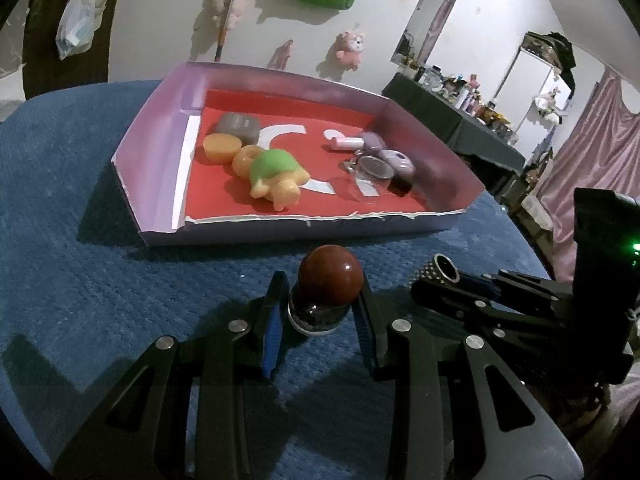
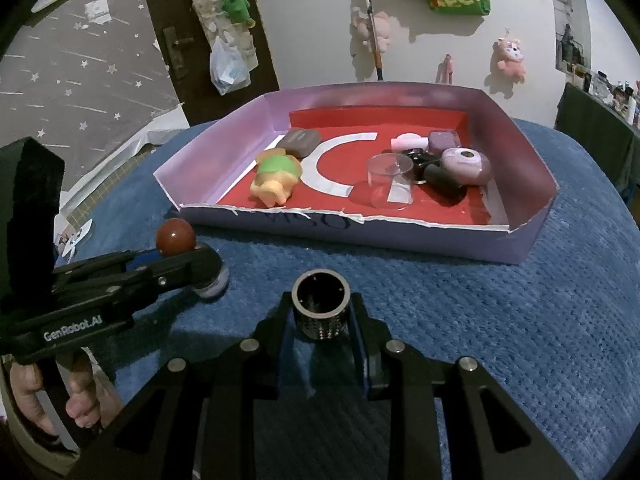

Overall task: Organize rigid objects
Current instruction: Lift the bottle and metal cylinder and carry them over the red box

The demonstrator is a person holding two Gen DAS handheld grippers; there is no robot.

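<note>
My left gripper (image 1: 320, 300) is shut on a small dark bottle with a red-brown ball cap (image 1: 330, 276), held upright just above the blue cloth. My right gripper (image 2: 321, 305) is shut on a black studded cylinder with an open top (image 2: 320, 312). The two grippers sit side by side in front of the lilac cardboard tray (image 2: 360, 236) with a red floor. In the right wrist view the left gripper (image 2: 200, 268) and its ball-capped bottle (image 2: 175, 237) are at the left. In the left wrist view the cylinder (image 1: 446, 270) shows at the right.
The tray (image 1: 304, 232) holds a green-shelled turtle toy (image 1: 276, 174), a grey case (image 1: 238, 126), orange pieces (image 1: 222, 148), a clear cup (image 2: 390, 180) and purple items (image 2: 466, 164). Blue cloth (image 2: 500, 320) covers the surface. A hand (image 2: 80, 400) holds the left gripper.
</note>
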